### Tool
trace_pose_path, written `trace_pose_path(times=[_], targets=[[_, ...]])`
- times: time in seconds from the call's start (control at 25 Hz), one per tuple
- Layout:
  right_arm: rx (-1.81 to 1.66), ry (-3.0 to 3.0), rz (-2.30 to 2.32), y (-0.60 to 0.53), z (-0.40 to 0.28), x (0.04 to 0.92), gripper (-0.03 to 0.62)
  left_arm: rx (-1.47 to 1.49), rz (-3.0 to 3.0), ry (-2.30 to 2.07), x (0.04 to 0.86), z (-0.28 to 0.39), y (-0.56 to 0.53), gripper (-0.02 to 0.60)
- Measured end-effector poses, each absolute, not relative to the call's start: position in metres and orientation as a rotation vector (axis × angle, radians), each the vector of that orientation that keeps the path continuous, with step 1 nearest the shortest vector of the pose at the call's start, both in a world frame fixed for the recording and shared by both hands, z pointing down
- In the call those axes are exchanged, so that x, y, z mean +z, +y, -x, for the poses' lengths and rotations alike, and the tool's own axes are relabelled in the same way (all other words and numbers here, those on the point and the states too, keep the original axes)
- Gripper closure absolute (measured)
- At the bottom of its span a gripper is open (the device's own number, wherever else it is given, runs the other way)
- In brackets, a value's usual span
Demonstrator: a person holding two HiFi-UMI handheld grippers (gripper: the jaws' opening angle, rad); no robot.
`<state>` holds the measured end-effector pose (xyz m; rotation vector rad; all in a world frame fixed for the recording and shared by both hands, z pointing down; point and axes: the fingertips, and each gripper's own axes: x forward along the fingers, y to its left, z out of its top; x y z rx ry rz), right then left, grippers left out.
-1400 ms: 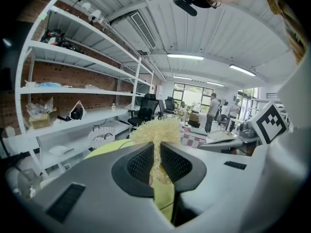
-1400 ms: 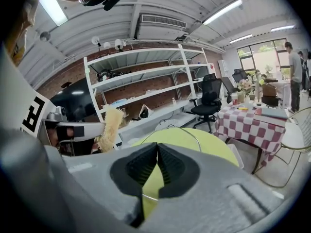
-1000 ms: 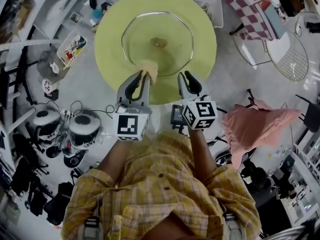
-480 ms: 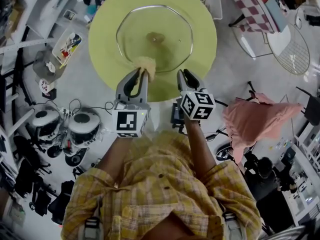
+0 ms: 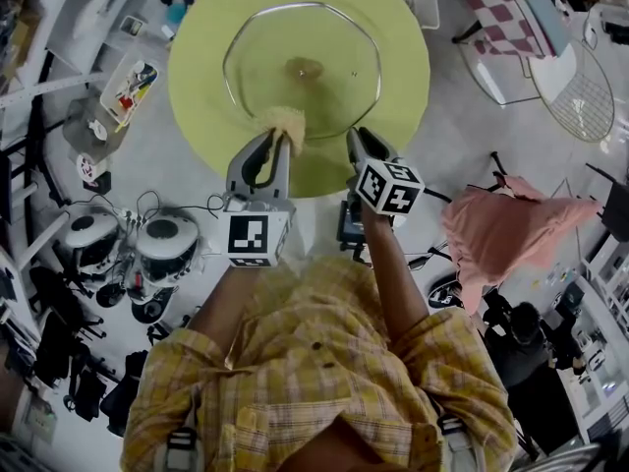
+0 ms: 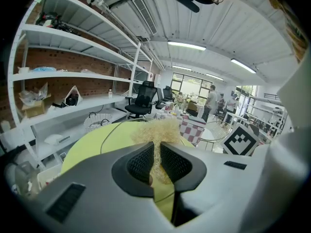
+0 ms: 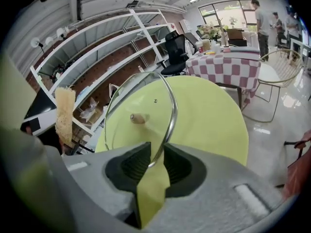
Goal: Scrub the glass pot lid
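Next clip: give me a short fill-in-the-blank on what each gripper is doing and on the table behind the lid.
1. The right gripper is shut on the metal ____ of the glass pot lid.
2. The left gripper is ____ on the straw-coloured scrubber.
3. The yellow-green table under the lid is ____ in shape.

Missing words: rim; shut; round.

Two hand-held grippers are showing: the left hand-held gripper (image 5: 278,142) and the right hand-held gripper (image 5: 359,139). One glass pot lid (image 5: 329,91), one fibrous scrubber (image 5: 287,121) and one round green tabletop (image 5: 405,72) are showing too.
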<state>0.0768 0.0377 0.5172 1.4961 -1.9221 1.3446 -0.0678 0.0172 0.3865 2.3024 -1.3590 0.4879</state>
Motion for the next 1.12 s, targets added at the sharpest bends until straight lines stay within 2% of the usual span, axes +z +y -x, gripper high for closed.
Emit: trace_pose_path(times=[1.12], targets=[[1.478, -2.001, -1.509, 0.033, -0.075, 0.544, 0.522, 0.531, -2.234, -1.337, 0.43, 0.076, 0.016, 0.54]])
